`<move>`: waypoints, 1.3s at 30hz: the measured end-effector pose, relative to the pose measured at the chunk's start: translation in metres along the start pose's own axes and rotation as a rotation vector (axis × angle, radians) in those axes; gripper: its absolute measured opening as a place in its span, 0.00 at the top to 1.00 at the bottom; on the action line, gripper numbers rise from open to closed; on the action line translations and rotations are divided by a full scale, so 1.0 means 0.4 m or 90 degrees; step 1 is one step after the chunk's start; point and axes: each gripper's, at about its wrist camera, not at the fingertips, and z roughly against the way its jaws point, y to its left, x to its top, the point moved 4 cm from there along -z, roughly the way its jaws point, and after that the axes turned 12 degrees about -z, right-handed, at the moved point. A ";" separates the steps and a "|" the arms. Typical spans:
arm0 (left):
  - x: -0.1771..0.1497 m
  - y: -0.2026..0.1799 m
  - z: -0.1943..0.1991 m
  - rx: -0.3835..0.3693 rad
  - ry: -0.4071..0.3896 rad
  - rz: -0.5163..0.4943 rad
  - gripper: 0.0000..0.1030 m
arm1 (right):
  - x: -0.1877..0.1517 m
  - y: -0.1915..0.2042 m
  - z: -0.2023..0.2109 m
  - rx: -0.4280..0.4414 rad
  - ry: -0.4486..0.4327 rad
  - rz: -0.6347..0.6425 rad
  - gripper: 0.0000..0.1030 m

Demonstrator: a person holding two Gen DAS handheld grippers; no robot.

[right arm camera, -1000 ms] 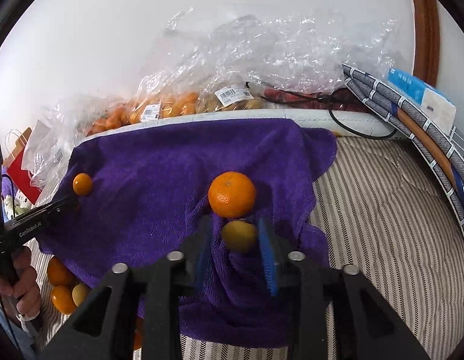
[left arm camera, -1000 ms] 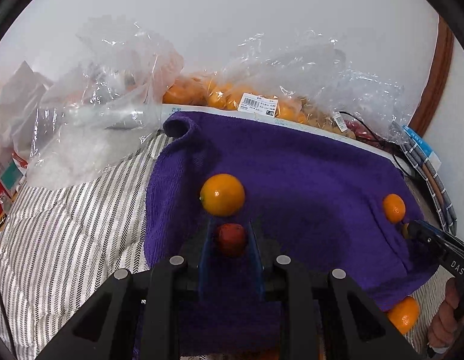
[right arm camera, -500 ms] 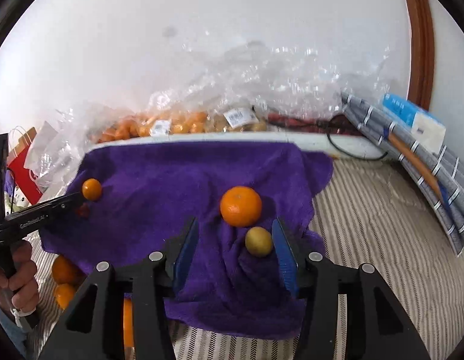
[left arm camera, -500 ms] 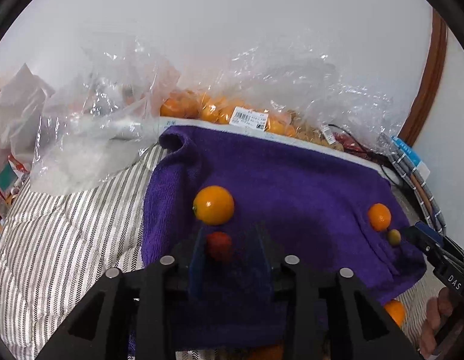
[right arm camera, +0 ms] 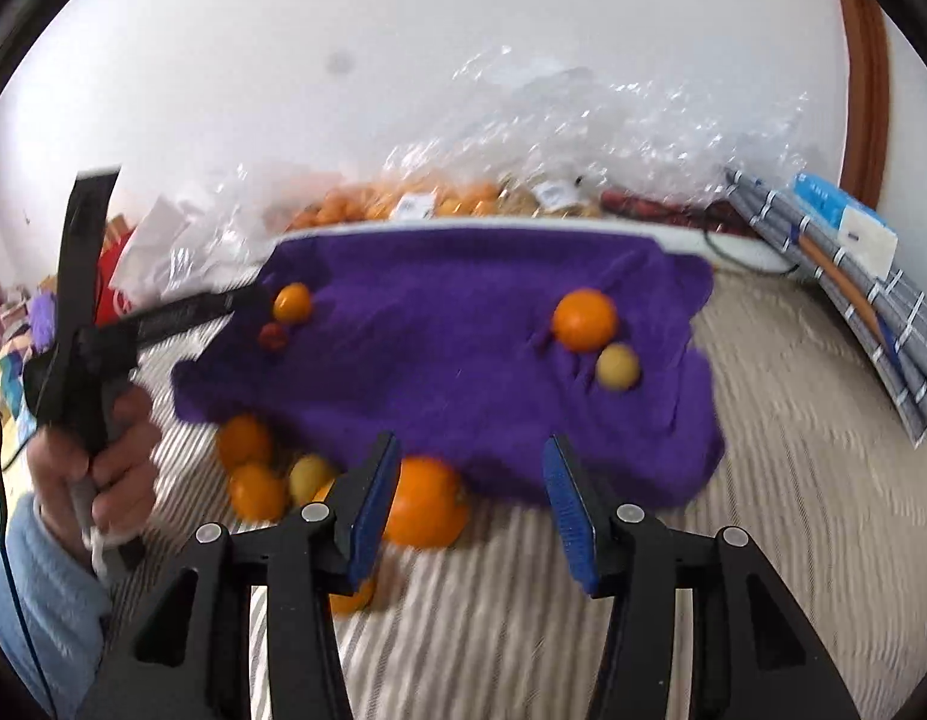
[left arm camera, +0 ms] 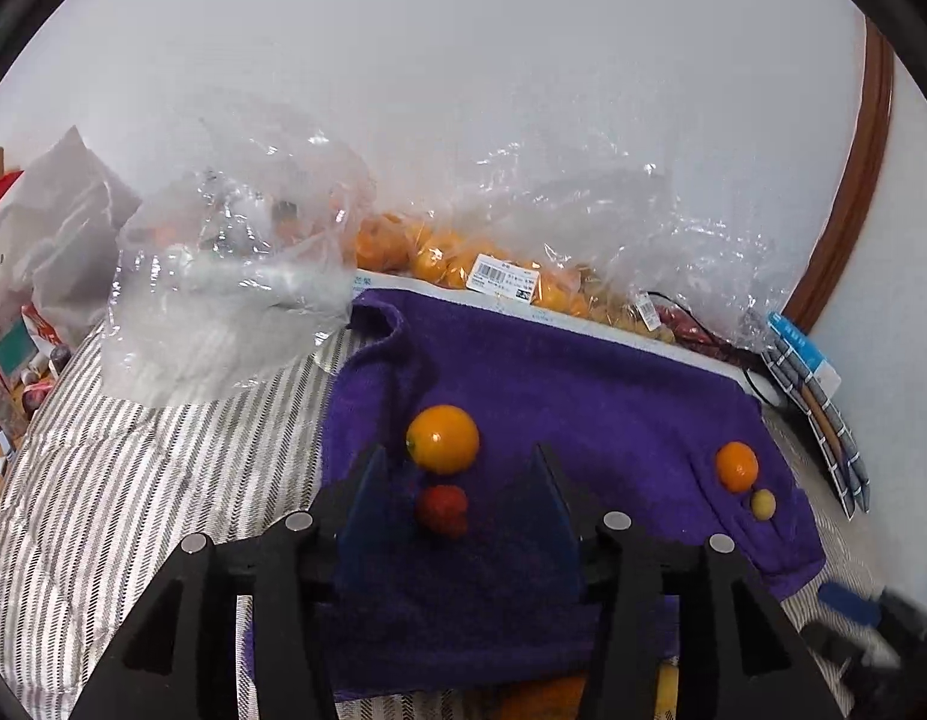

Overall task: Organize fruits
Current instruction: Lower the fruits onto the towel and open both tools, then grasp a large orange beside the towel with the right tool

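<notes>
Right gripper (right arm camera: 470, 501) spread wide, empty, over striped bedding (right arm camera: 763, 510); loose oranges (right arm camera: 424, 501) lie just below the purple towel (right arm camera: 451, 360) edge. Left gripper (left arm camera: 454, 516) also wide apart, small red fruit (left arm camera: 442, 509) between the fingers, untouched. Big orange (left arm camera: 443, 439) just beyond it on the towel. Second orange (right arm camera: 584, 320) with yellow fruit (right arm camera: 617, 366) beside it, towel's right side. Bagged oranges (left arm camera: 439, 252) at the wall.

A home bedroom is suggested: a striped bed cover (left arm camera: 133, 480) is seen at 8 o'clock, grocery bags (left arm camera: 223, 300) at 10 o'clock.
</notes>
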 end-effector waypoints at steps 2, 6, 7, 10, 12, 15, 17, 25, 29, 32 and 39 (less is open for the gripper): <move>0.001 0.005 0.006 0.004 -0.003 0.004 0.53 | -0.031 0.015 -0.004 -0.003 0.013 0.004 0.52; 0.007 0.017 0.021 0.008 -0.013 0.010 0.53 | -0.060 0.036 -0.020 -0.012 0.023 0.014 0.57; 0.008 0.022 0.027 0.009 -0.019 0.013 0.52 | -0.061 0.038 -0.026 -0.016 0.025 0.013 0.57; 0.006 0.033 0.031 0.010 -0.020 0.020 0.51 | -0.063 0.043 -0.042 -0.014 0.038 0.006 0.59; 0.006 0.041 0.026 0.006 -0.015 0.030 0.51 | -0.062 0.048 -0.055 -0.032 0.045 0.017 0.61; 0.005 0.048 0.023 -0.002 -0.012 0.039 0.51 | -0.060 0.051 -0.067 -0.045 0.045 0.022 0.61; 0.006 0.049 0.025 -0.004 -0.013 0.042 0.51 | -0.056 0.047 -0.070 -0.048 0.043 0.017 0.62; 0.008 0.042 0.038 -0.005 -0.021 0.038 0.51 | -0.075 0.022 -0.026 -0.051 0.042 0.007 0.64; 0.007 0.034 0.037 -0.010 -0.019 0.032 0.51 | -0.098 -0.009 0.027 -0.071 0.035 0.008 0.64; 0.010 0.027 0.043 -0.011 -0.024 0.025 0.51 | -0.117 -0.029 0.044 -0.076 0.035 0.002 0.64; 0.008 0.024 0.043 -0.003 -0.027 0.016 0.51 | -0.140 -0.041 0.049 -0.091 0.013 -0.005 0.64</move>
